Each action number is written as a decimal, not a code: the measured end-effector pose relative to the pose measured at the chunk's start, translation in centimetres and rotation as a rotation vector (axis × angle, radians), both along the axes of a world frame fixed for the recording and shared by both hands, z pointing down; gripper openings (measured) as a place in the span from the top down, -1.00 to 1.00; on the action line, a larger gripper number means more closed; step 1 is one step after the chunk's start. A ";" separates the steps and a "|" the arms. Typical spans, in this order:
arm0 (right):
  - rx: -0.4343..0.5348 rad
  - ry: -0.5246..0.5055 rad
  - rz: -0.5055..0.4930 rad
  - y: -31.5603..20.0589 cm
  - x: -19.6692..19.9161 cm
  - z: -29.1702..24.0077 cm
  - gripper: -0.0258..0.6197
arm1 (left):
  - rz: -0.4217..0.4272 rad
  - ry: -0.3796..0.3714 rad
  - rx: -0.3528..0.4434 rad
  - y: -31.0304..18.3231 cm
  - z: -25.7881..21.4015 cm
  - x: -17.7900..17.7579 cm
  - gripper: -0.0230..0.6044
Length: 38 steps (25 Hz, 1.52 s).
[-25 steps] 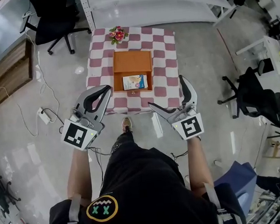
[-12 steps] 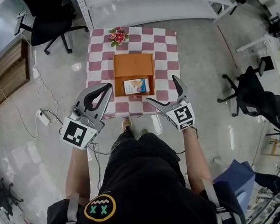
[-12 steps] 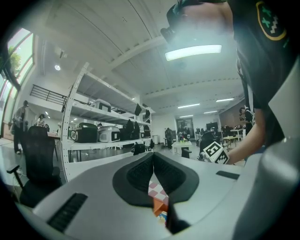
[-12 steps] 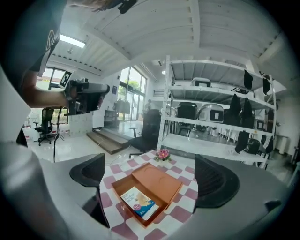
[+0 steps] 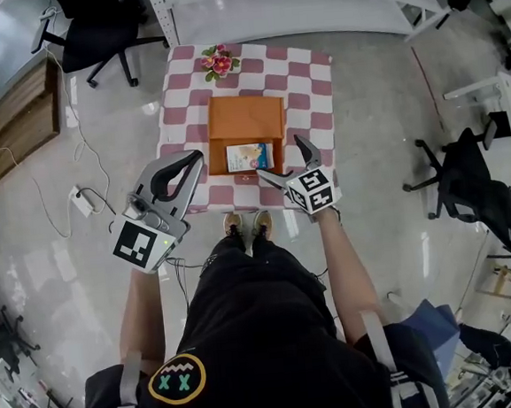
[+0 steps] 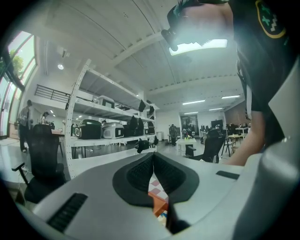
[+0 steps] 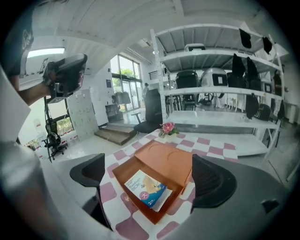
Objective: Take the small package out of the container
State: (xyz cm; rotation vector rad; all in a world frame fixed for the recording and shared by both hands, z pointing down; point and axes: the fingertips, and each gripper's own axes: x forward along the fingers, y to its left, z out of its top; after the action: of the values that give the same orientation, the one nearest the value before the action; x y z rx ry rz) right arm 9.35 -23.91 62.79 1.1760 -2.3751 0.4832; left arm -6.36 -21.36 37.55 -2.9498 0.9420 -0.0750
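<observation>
The right gripper (image 5: 281, 158), wide open, faces the small package (image 5: 248, 157) inside the container (image 5: 245, 120); the left gripper (image 5: 190, 164) is closed and empty.

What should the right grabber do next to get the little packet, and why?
Probably ease the right gripper forward and down to straddle the small package. Its jaws stand open, short of the orange container, where the package lies uncovered.

Package (image 5: 248, 157) in container (image 5: 244, 118) on table (image 5: 306, 86)
</observation>
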 end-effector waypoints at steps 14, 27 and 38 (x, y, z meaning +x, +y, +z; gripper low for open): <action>-0.447 -0.162 0.104 -2.4 -2.3 9.8 -0.92 | -0.002 0.000 0.028 -0.4 0.0 0.9 0.87; -0.666 -0.082 0.116 -1.5 -3.7 14.9 -0.93 | -0.050 0.021 -0.053 -0.4 0.2 -0.1 0.87; -0.785 0.012 0.090 -1.8 -3.6 16.7 -0.91 | -0.070 0.021 -0.066 -0.8 0.6 -1.3 0.87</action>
State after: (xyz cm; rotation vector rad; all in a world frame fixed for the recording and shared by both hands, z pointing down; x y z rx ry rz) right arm 5.76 -25.74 79.52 0.8911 -1.8171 1.2791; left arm -7.67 -22.16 38.10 -2.9831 1.0657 -0.0793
